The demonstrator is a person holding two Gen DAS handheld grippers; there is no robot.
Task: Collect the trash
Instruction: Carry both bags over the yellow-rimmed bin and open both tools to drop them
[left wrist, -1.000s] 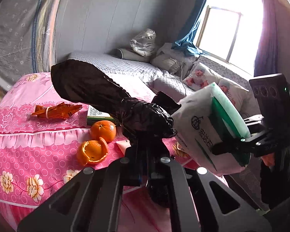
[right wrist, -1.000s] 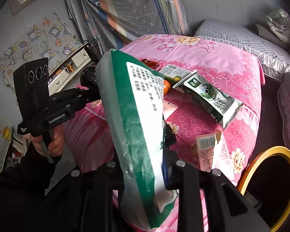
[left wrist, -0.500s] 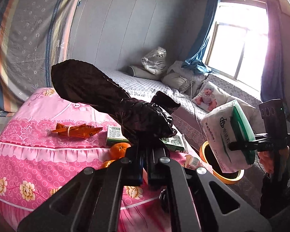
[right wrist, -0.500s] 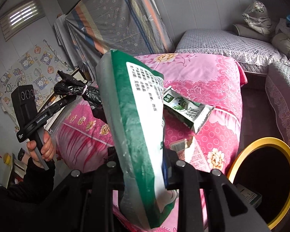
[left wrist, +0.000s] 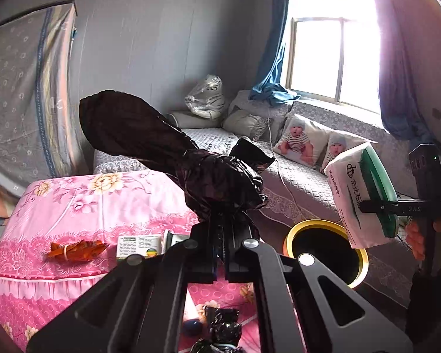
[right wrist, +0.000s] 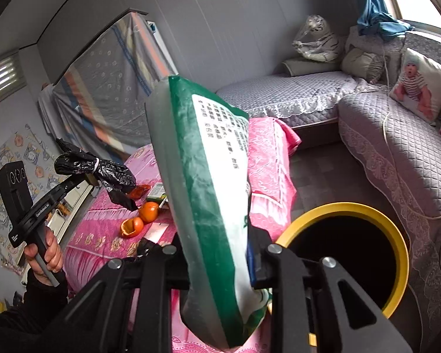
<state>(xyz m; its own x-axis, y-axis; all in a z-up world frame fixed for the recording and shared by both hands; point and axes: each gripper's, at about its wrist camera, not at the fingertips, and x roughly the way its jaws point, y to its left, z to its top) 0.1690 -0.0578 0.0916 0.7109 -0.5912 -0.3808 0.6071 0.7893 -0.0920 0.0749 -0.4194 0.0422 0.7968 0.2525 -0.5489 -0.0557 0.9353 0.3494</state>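
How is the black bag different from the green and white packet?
The black bag is dark, crinkled and knotted with a band; the packet is smooth, green and white, with printed writing. The bag is held by the left gripper, the packet by the right gripper. The packet is nearer the yellow-rimmed bin. Both are pinched in shut jaws, off the table.

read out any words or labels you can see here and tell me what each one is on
"GenRoboLAI" (last letters uncertain): side of the left claw.
"D.A.S.": arm of the right claw.
Chinese print on the green and white bag: too blurred to read.
Print on the small green box: too small to read.
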